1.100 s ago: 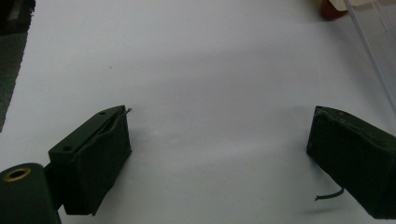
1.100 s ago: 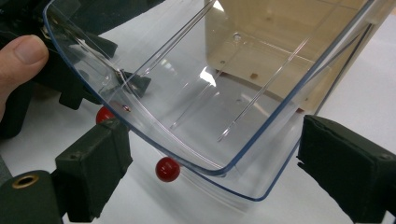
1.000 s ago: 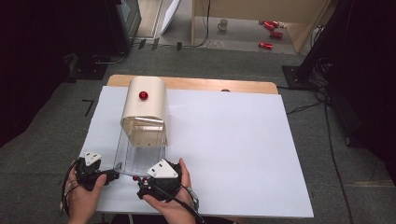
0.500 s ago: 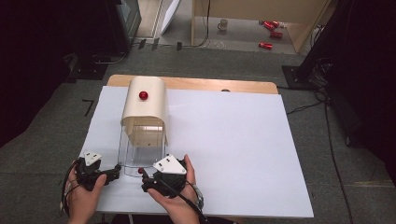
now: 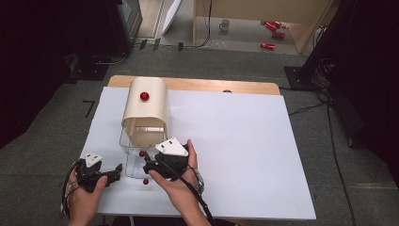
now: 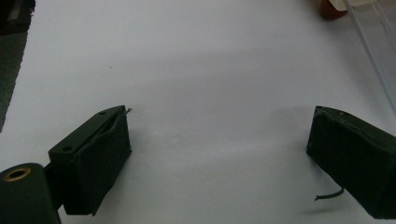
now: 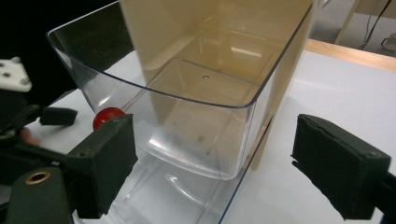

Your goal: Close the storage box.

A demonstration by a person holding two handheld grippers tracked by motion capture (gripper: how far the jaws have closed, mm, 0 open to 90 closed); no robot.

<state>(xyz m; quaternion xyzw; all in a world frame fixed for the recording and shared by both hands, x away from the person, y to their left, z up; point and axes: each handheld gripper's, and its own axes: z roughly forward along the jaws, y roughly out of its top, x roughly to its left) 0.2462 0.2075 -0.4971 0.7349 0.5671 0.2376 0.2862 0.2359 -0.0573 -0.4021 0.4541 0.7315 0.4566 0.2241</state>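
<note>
High view: the clear drawer [image 5: 126, 141] stood part-drawn from the beige housing [image 5: 146, 110], its long axis running away from the person. The right gripper [image 5: 147, 162] was at its front by the red knob [image 5: 141, 153], nearer than the left gripper [image 5: 117, 170].

Left gripper view: the left gripper [image 6: 219, 154] stood wide open over bare white table [image 6: 187, 70], holding nothing.

Right gripper view: the right gripper [image 7: 212, 168] had just been closing, still parted, nothing clamped. The drawer [image 7: 201, 135] lay straight ahead, with the knob [image 7: 106, 116] behind one jaw.

Mug [image 5: 225, 24] and red cans [image 5: 273, 34] on floor (bkgd, beyond table).
</note>
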